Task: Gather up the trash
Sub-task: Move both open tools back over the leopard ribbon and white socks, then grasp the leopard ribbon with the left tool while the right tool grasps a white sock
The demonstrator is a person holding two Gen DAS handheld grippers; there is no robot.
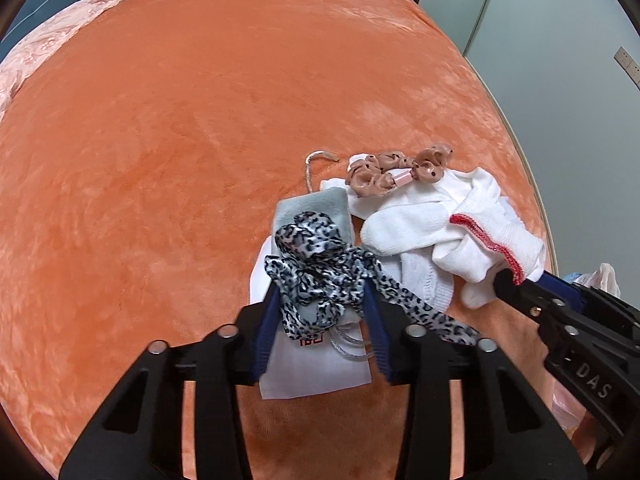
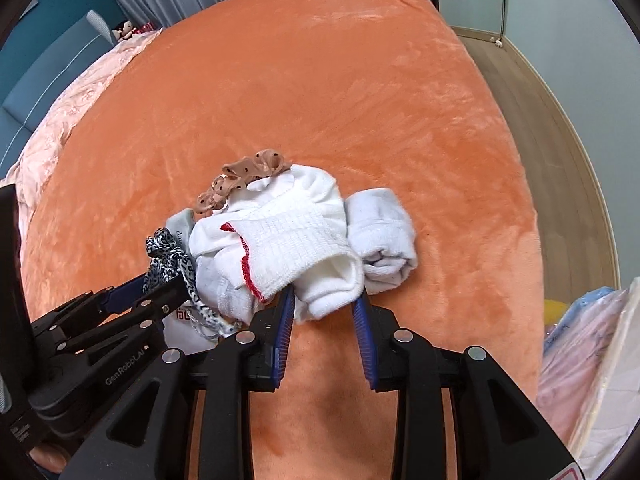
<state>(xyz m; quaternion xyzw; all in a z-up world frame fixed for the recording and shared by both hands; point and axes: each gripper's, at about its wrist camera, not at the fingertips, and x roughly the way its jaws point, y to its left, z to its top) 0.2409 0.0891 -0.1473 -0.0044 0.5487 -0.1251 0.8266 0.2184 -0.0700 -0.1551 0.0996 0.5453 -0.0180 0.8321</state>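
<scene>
My left view cuts off a plastic bag (image 1: 600, 280) at the right edge; the leopard-print ribbon (image 1: 316, 276) hides most red lettering on the white pouch (image 1: 312, 372).

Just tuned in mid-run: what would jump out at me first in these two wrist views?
A small heap of soft items near the front edge of the orange blanket. The left gripper has its fingers around a leopard-print scrunchie lying on a white pouch. The right gripper straddles a red-trimmed white glove, with a tan dotted scrunchie at the heap's far side.
</scene>
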